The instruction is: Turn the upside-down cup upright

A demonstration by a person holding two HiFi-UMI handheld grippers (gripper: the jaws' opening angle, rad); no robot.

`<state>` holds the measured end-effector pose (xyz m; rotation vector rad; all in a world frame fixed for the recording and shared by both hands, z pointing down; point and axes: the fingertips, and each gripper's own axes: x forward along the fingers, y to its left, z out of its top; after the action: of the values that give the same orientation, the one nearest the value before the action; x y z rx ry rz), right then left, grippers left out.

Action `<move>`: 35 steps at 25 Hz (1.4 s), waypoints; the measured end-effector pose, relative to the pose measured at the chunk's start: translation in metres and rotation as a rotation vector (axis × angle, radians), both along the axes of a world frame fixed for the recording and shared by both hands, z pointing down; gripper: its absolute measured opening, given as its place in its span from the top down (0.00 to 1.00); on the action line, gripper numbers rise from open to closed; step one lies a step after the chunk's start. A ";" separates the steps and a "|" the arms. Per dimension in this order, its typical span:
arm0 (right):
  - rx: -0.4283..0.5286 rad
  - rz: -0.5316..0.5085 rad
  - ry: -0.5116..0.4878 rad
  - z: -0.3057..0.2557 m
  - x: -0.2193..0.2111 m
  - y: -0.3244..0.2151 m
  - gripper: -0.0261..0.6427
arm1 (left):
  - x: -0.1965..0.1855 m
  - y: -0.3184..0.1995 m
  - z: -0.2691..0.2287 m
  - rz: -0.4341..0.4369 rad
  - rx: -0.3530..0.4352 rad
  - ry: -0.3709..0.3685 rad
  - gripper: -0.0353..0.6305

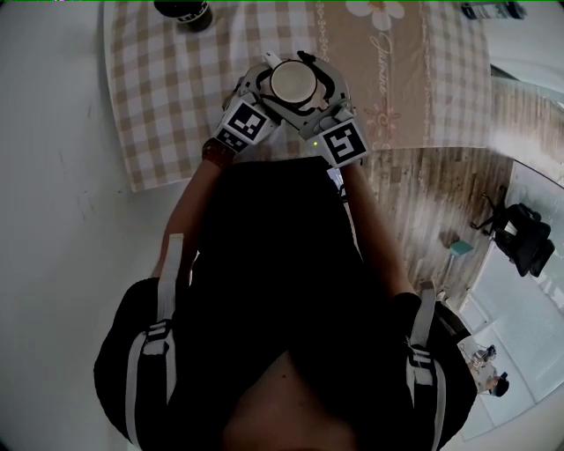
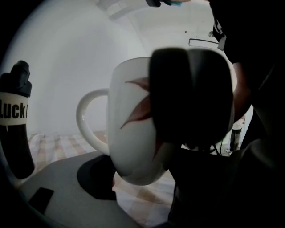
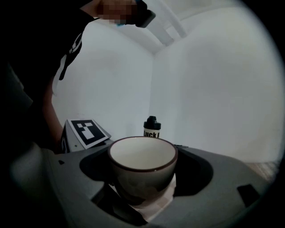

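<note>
Mug (image 1: 293, 81) sits mouth up between both your tools, toward the near edge of the checked tablecloth (image 1: 159, 97), so the turn looks done. Your left gripper (image 2: 133, 187) seems clamped on its sides to steady it. Your right gripper (image 3: 143, 171) stands wide around it, pads clear. You have room to back out toward yourself, and the black bottle (image 1: 187, 12) is well apart at the far edge.

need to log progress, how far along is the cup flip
Done: the white ceramic cup with a brown rim sits mouth-up over the checked tablecloth. In hand: the left gripper and right gripper bracket it, the right one's jaws open around it. Left: probably just drawing both grippers away.
</note>
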<state>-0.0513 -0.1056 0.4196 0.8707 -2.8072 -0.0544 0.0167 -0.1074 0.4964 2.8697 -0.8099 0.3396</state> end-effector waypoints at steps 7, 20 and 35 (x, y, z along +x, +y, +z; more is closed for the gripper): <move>-0.083 0.036 -0.008 0.013 0.023 -0.011 0.35 | -0.013 0.019 0.017 0.093 0.025 -0.095 0.43; -0.220 0.112 0.011 0.073 0.059 -0.031 0.35 | -0.035 0.023 0.011 0.052 0.004 -0.041 0.52; -0.256 0.125 0.011 0.088 0.069 -0.027 0.35 | -0.031 0.028 0.015 0.052 -0.007 -0.041 0.52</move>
<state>0.0179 -0.1328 0.5077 0.9746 -2.6639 0.3100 -0.0147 -0.0793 0.5113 2.8900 -0.7398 0.4082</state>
